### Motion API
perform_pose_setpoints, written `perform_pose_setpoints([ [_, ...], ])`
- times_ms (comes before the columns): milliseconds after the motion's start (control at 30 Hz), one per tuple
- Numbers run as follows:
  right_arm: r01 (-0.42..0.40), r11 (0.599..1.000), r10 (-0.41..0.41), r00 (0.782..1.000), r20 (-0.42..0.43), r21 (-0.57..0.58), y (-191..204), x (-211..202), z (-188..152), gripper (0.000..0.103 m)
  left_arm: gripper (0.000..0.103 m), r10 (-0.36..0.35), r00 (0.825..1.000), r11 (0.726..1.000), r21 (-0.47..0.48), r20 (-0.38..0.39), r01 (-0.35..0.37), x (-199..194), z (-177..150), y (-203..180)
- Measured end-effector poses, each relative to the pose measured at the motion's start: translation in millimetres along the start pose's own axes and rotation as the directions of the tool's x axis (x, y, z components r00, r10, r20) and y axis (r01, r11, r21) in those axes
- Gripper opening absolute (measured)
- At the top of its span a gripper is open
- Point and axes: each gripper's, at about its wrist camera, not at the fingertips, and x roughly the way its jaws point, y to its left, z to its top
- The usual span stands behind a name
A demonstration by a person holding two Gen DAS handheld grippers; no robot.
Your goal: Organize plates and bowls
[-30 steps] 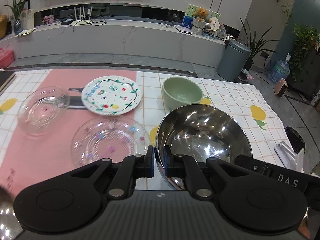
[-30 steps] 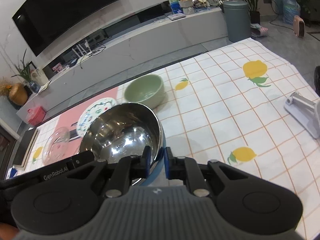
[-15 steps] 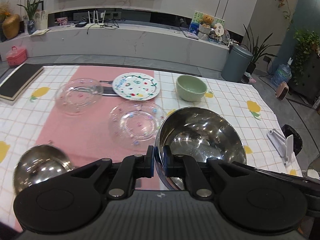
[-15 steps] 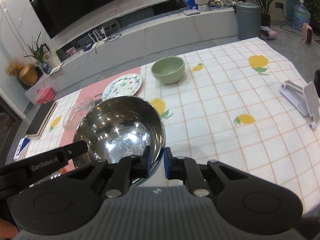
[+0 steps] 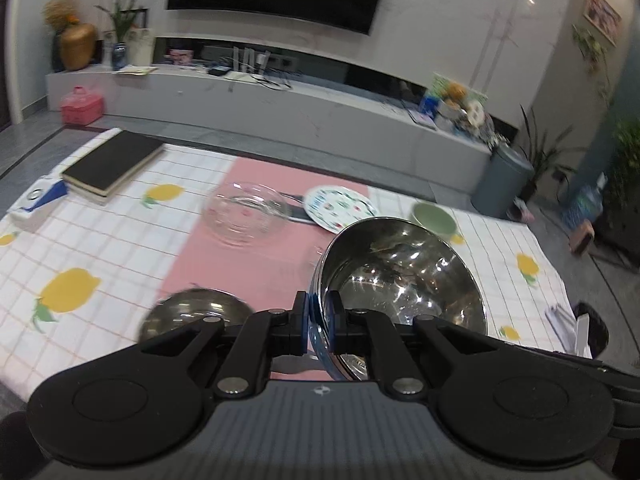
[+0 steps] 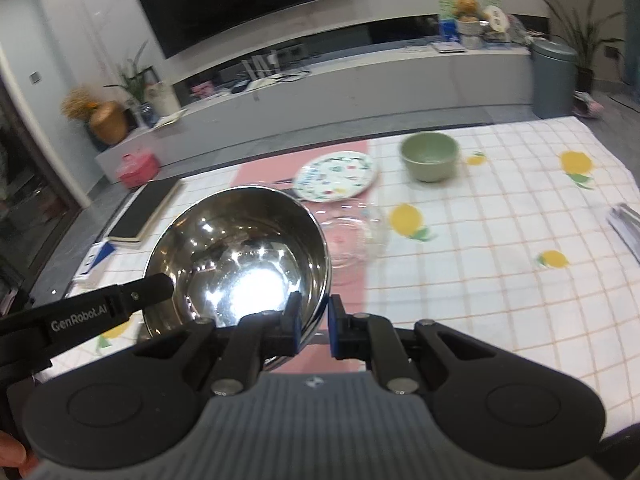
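A large steel bowl (image 5: pixel 404 276) (image 6: pixel 240 256) hangs above the table, carried between both grippers. My left gripper (image 5: pixel 318 320) is shut on its left rim. My right gripper (image 6: pixel 314 324) is shut on its right rim, and a finger (image 6: pixel 132 296) of the left gripper shows at the opposite rim. A smaller steel bowl (image 5: pixel 192 316) sits on the pink runner below and left of the carried bowl. Farther back stand a clear glass plate (image 5: pixel 246 212), a painted white plate (image 5: pixel 340 208) (image 6: pixel 338 176) and a green bowl (image 5: pixel 434 220) (image 6: pixel 430 156). Another glass plate (image 6: pixel 352 236) lies right of the carried bowl.
A black book (image 5: pixel 112 164) (image 6: pixel 148 208) and a small blue-and-white box (image 5: pixel 36 200) lie at the table's far left. A grey stand (image 6: pixel 624 224) sits at the right edge. The checked cloth (image 6: pixel 500 240) with lemon prints covers the table.
Both grippers have risen and pulled back leftward with the large steel bowl. More of the table's left side shows, and the smaller steel bowl has come into the left wrist view.
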Motion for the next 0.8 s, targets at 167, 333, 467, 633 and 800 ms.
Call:
perform_pose_setpoints([
  [167, -0.04, 0.997, 0.041, 0.999, 0.009, -0.066, 40.3, -1.0, 5.2, 0.011, 0.009, 0.031, 0.999, 0.998, -0.053, 0.038, -0.029, -17.8, 8.9, 30.8],
  [333, -0.087, 0.99, 0.089, 0.996, 0.008, -0.11, 73.5, 1.9, 13.1, 0.011, 0.009, 0.061, 0.995, 0.994, -0.1, 0.077, -0.053, -31.4, 18.5, 56.1],
  [467, -0.124, 0.983, 0.122, 0.992, -0.022, -0.134, 94.6, 15.0, 17.0, 0.011, 0.01, 0.091, 0.993, 0.987, -0.141, 0.079, -0.079, -31.0, 22.0, 75.6],
  [633, -0.141, 0.977, 0.129, 0.988, -0.081, -0.16, 112.1, 39.8, 16.1, 0.011, 0.01, 0.11, 0.994, 0.98, -0.172, 0.024, -0.105, -13.8, 18.4, 95.8],
  [800, -0.131, 0.98, 0.109, 0.983, -0.146, -0.152, 108.7, 66.4, 10.9, 0.011, 0.01, 0.109, 0.991, 0.976, -0.18, -0.075, -0.121, 10.8, 1.8, 109.2],
])
